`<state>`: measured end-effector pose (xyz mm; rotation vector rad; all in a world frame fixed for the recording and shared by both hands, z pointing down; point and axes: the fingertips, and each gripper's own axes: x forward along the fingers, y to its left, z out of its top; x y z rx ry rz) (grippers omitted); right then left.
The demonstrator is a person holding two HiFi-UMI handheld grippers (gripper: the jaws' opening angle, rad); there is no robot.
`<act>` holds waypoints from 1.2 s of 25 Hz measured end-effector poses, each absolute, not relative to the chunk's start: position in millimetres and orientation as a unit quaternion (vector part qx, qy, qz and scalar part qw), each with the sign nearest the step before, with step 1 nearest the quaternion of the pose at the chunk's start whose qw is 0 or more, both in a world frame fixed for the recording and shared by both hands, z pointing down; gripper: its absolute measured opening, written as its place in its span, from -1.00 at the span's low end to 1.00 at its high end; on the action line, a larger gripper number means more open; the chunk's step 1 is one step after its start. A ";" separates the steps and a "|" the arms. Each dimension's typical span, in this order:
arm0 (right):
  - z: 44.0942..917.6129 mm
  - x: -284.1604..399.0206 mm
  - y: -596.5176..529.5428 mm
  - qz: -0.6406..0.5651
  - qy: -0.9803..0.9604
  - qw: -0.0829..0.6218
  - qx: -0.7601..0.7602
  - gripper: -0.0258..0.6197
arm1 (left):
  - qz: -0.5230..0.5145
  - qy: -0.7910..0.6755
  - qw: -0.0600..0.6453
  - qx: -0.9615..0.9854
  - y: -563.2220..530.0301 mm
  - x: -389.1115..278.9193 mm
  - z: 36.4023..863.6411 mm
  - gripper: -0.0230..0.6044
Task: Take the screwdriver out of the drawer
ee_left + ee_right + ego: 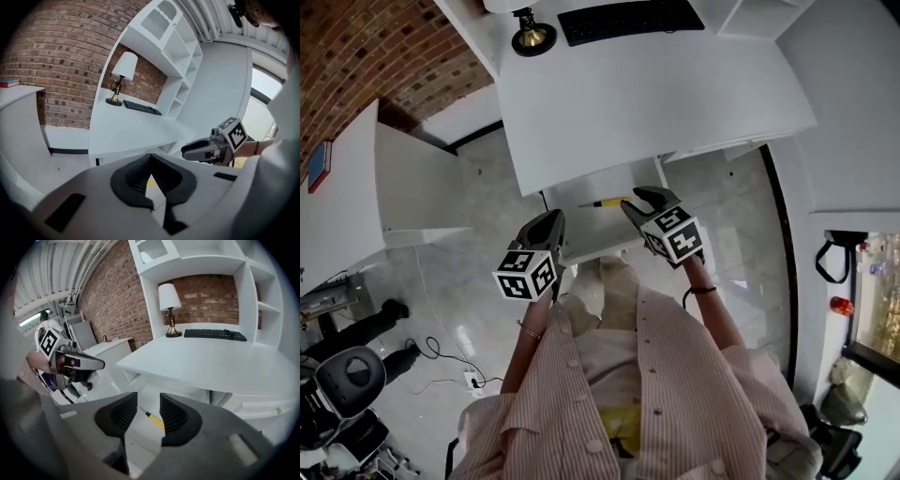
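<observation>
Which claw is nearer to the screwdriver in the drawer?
Right. The right claw hovers beside the screwdriver; the left claw sits farther off, near the left edge of the drawer.

The white desk (647,103) spreads out beyond the fingers (546,230) of the left gripper (553,220) and the fingers (659,197) of the right gripper (633,200), with a lamp (531,36) and a black keyboard (628,19) on its far side. Its open drawer (595,230) lies between the two pairs of fingers, the screwdriver (609,202) flat on its bottom, just beside the right fingers. Well left of the left fingers, a lower white cabinet (356,187) bears a book (319,166).
</observation>
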<state>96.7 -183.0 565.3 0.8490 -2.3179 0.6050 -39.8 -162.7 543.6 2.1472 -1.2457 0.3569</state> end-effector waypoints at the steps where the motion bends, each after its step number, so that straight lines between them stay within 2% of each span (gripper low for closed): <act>1: 571.7 95.7 -185.7 0.225 -0.873 0.309 0.303 -0.49 | 0.136 -0.474 0.314 0.811 -165.5 -38.6 546.9 -0.93; 16: 680.1 80.7 -203.9 0.178 -0.854 0.476 0.111 -0.49 | 0.178 -0.457 0.390 0.780 -187.8 -21.2 609.2 -0.93; 30: 767.4 63.6 -196.1 0.158 -0.810 0.563 0.046 -0.49 | 0.216 -0.417 0.458 0.755 -200.3 -23.8 668.1 -0.93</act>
